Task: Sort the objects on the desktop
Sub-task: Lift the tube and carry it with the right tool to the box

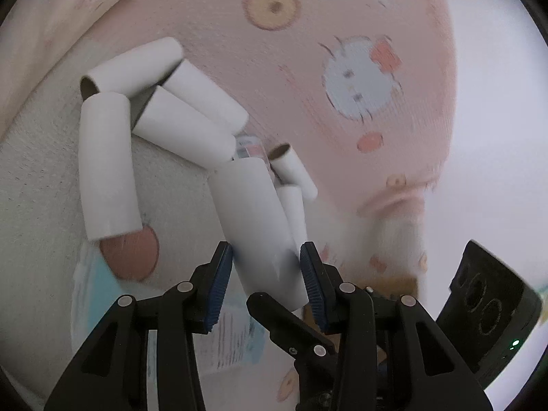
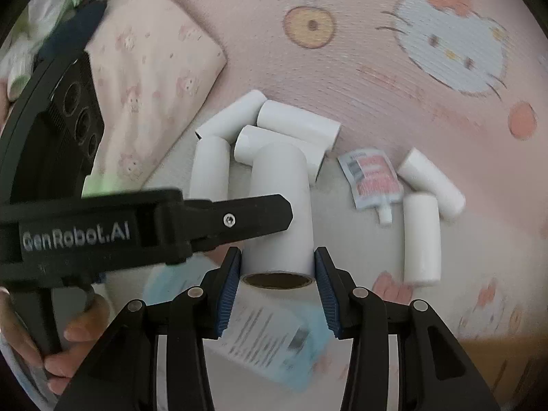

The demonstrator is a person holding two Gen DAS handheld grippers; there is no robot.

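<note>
Both the left gripper [image 1: 267, 275] and right gripper [image 2: 277, 279] clamp the same white tube [image 2: 279, 205], lifted above the tube pile [image 2: 239, 130]. Risk: opposing pulls crush or tear the cardboard, or it slips out.

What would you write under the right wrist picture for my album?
Both grippers, right and left, clamp one white cardboard tube above a Hello Kitty blanket scattered with more tubes.
</note>
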